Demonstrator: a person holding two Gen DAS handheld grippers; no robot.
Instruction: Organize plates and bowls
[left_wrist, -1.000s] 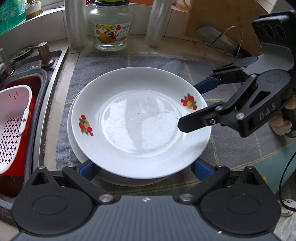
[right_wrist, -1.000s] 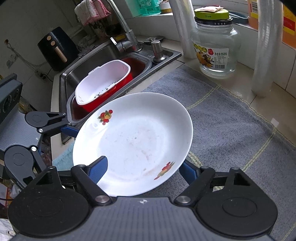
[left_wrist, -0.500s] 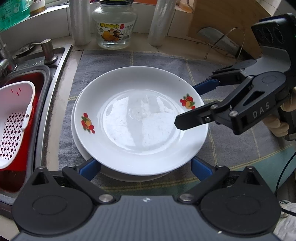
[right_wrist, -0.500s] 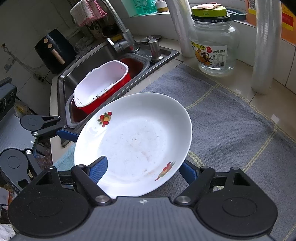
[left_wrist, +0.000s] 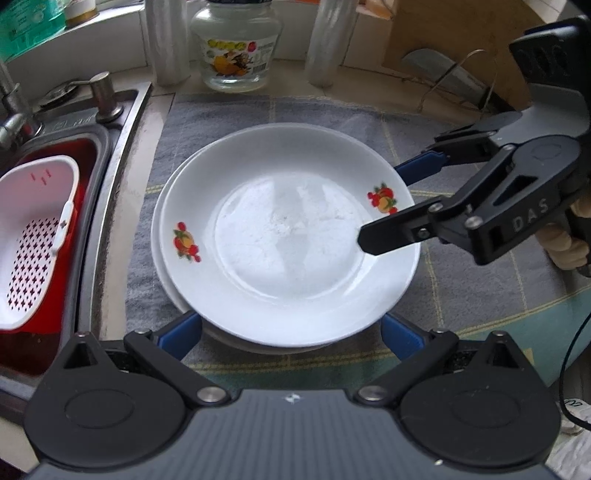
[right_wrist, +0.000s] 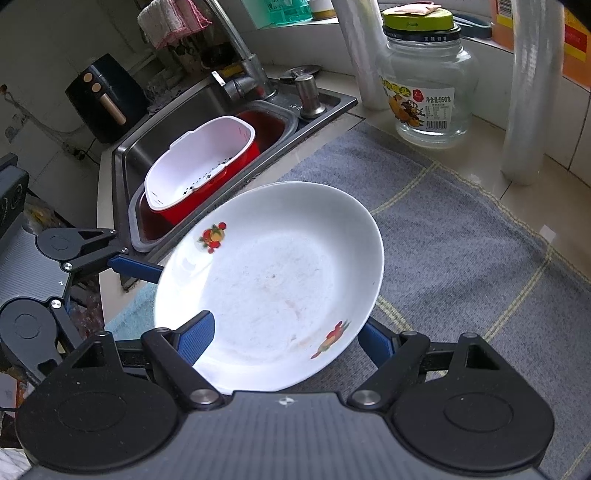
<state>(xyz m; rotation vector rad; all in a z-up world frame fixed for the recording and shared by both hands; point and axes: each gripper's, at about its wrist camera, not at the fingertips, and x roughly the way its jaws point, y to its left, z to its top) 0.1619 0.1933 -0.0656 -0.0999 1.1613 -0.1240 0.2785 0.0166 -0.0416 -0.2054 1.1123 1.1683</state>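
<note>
Two white plates lie stacked on a grey mat (left_wrist: 221, 110). The top plate (left_wrist: 288, 236) (right_wrist: 273, 288) bears two fruit motifs; the lower plate (left_wrist: 156, 240) shows only as a thin rim at the left and front. My left gripper (left_wrist: 291, 328) stands open, its blue fingers either side of the stack's near edge and partly hidden under it. My right gripper (left_wrist: 382, 206) (right_wrist: 286, 325) comes in from the right, also open: one finger hovers over the top plate's inside, the other lies outside its far rim.
A steel sink (left_wrist: 110, 155) at the left holds a red tub with a white colander (left_wrist: 33, 240) (right_wrist: 199, 158). Along the back stand a glass jar (left_wrist: 236, 48), rolls of film (left_wrist: 168, 40) and a wooden board with a cleaver (left_wrist: 443, 74). A hand (left_wrist: 565, 243) holds the right gripper.
</note>
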